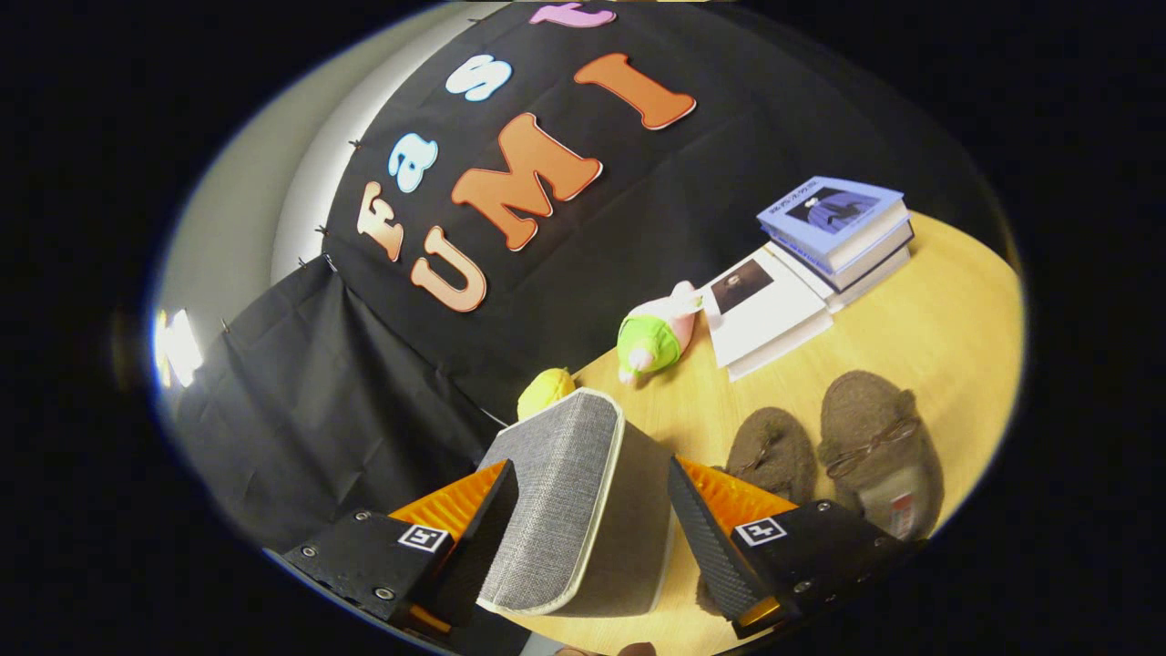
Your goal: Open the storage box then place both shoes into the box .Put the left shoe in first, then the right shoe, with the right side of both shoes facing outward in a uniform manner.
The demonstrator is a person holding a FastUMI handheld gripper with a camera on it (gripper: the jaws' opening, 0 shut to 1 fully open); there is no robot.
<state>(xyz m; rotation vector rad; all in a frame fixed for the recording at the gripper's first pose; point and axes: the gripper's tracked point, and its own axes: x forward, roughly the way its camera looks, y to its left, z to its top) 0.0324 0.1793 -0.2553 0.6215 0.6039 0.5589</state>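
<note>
Two fingers of the gripper (588, 497) straddle the grey box lid (569, 497) — contact unclear — brown shoes (833, 456) beside

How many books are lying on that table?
3, possibly more hidden: two closed books stacked by the table's far edge, and a white one lying flat beside them, near the plush toy.

Warm, even light falls on the wooden table (947, 301), a hard white glare burns at the far left beside the dark cloth, and fisheye bending curves everything outward, edges softening slightly.
</note>
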